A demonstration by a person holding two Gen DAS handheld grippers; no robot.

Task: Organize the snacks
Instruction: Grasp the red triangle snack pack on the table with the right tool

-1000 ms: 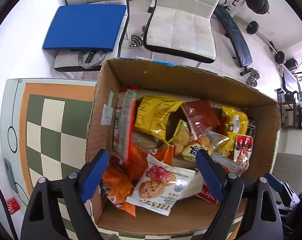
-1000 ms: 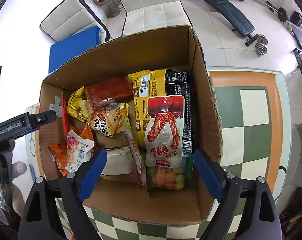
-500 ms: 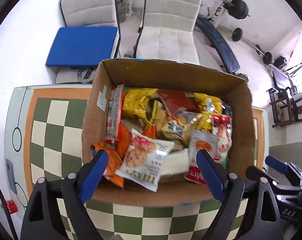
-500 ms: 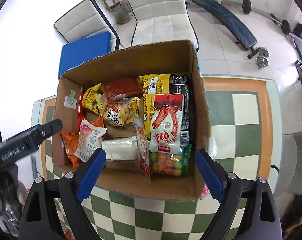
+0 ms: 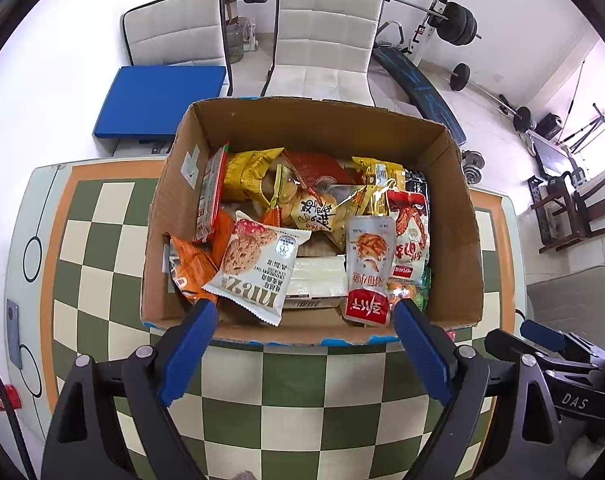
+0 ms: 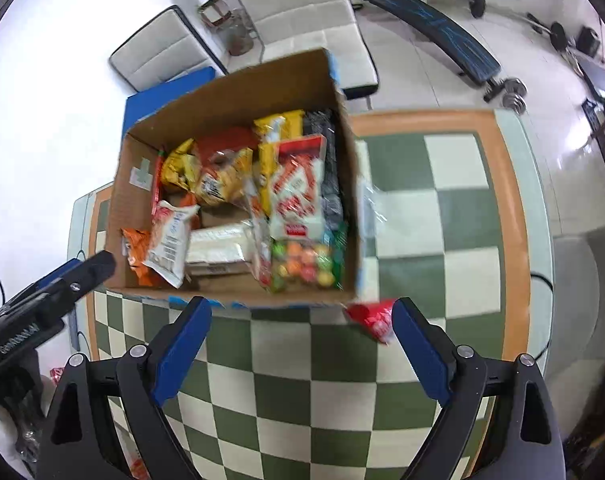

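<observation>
An open cardboard box stands on the checkered table, filled with several snack packets. Among them are a white cookie packet, a red-and-white packet, an orange packet and a yellow bag. My left gripper hangs open in front of the box's near wall with nothing between its fingers. The right wrist view shows the same box with a bag of coloured sweets. My right gripper is open and empty before the box. A red packet lies on the table at the box's near right corner.
Two white chairs and a blue pad stand behind the table, with a weight bench and barbells on the floor. A red can and a phone sit by the table's left edge.
Both grippers have drawn back and up from over the box, so it sits further off and the checkered table shows under the fingers. Both stayed open and empty.
</observation>
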